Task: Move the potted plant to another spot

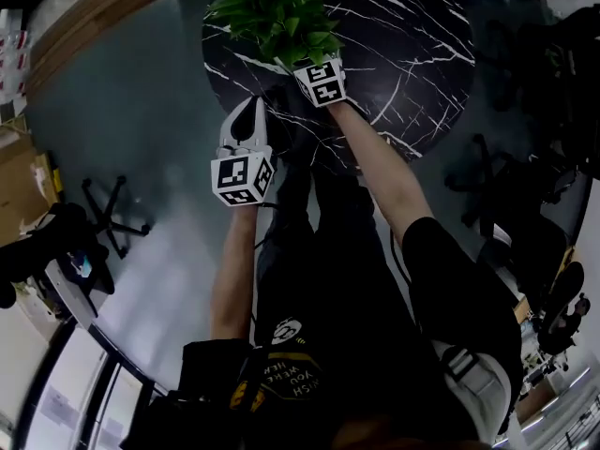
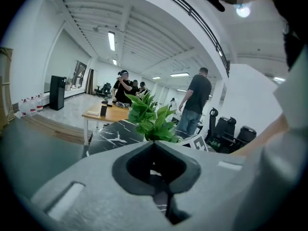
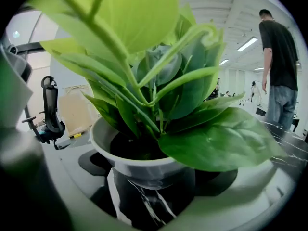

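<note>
The potted plant point(image 1: 277, 12), broad green leaves in a white pot point(image 3: 144, 165), is at the near left part of the round black marble table point(image 1: 403, 45). My right gripper point(image 1: 302, 64) reaches in under the leaves. In the right gripper view its jaws stand wide on either side of the pot and grip it, with marble showing below. My left gripper point(image 1: 251, 111) hangs short of the table's near edge, shut on nothing. In the left gripper view the plant point(image 2: 151, 119) stands ahead, beyond the closed jaws point(image 2: 155, 150).
Office chairs point(image 1: 108, 209) stand on the grey floor left of me, and more point(image 1: 487, 190) on the right. A cardboard box point(image 1: 23, 181) sits far left. Beyond the marble table point(image 2: 113, 131) are a wooden table point(image 2: 108, 113) and several people point(image 2: 195, 100).
</note>
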### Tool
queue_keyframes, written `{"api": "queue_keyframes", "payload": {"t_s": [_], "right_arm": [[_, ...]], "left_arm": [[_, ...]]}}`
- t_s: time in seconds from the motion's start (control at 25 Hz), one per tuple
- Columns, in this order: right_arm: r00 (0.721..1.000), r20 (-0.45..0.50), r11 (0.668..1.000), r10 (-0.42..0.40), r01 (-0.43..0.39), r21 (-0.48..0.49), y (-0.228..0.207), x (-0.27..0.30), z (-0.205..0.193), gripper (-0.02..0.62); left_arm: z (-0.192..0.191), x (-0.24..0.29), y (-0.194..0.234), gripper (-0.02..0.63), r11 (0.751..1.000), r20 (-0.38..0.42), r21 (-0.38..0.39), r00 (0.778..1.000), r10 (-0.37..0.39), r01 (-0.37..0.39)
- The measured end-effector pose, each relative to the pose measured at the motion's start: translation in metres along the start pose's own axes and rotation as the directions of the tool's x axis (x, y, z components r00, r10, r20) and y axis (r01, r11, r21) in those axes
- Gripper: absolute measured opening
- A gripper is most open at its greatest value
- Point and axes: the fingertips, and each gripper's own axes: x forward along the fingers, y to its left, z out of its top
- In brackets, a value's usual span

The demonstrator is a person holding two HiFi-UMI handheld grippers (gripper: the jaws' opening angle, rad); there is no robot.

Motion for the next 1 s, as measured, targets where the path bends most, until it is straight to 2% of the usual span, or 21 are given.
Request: {"api": "queue_keyframes", "payload": {"t_s": [0.24,0.48,0.68,1.0], "right_arm": [[0.993,0.004,0.991,-0.116,0.115,0.067,-0.082,-0.057,-0.027,0.492],[0.973,0.001,0.963,-0.233,0.23,0.139,-0.174,-0.114,-0.056,0.492],[0.938,-0.007,0.917,-0.346,0.34,0.207,-0.254,-0.167,-0.081,0.492],[0.865,-0.031,0.82,-0.502,0.486,0.303,-0.355,-0.24,-0.114,0.492]], "left_arm": [[-0.006,0.04,-0.067,0.005,0.99,-0.048,0.058,0.991,-0.125,0.128],[-0.012,0.087,-0.141,0.005,0.965,-0.104,0.103,0.967,-0.231,0.241],[-0.014,0.117,-0.19,0.005,0.939,-0.144,0.126,0.943,-0.301,0.319],[-0.02,0.147,-0.239,0.005,0.918,-0.196,0.149,0.921,-0.337,0.368]]}}
